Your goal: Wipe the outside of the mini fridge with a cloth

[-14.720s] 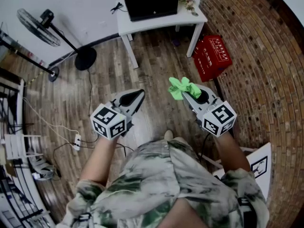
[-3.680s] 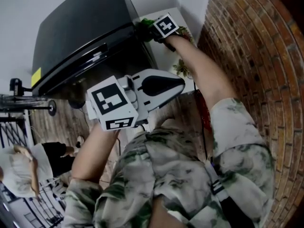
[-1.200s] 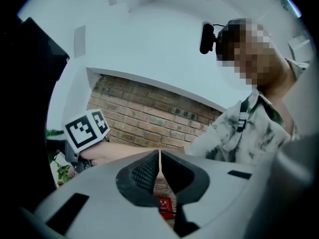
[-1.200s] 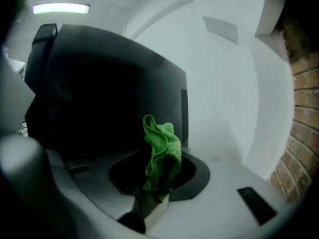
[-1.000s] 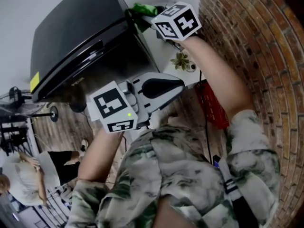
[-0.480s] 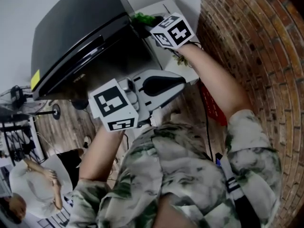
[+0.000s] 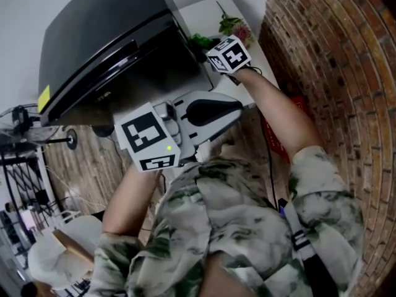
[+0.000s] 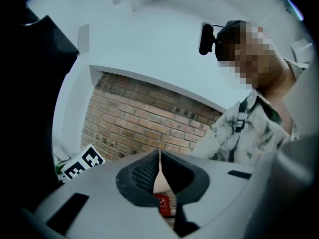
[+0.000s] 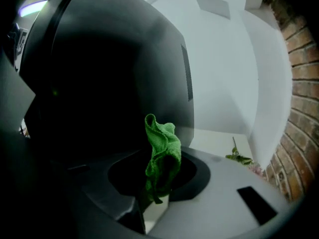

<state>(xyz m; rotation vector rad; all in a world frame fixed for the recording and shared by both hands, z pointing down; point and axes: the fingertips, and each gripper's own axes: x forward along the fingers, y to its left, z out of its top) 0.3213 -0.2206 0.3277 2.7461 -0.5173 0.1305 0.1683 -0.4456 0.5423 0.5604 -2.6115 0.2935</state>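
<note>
The black mini fridge [image 7: 105, 48] stands on a white table [image 7: 207, 17] and fills the upper left of the head view. My right gripper [image 7: 207, 47] is shut on a green cloth [image 7: 201, 41] and holds it against the fridge's right side, low down near the table top. In the right gripper view the green cloth [image 9: 162, 156] sticks up between the jaws in front of the dark fridge side [image 9: 114, 83]. My left gripper [image 7: 232, 109] hangs shut and empty in front of my body, away from the fridge.
A brick wall [image 7: 334, 73] runs close along the right. A small plant [image 7: 232, 25] lies on the table behind my right gripper. A red crate [image 7: 272, 132] sits on the wooden floor below my right arm. A fan stand [image 7: 37, 141] is at the left.
My right gripper has slid the cloth down the fridge's right side, from the top corner to near the table. The left gripper has stayed where it was.
</note>
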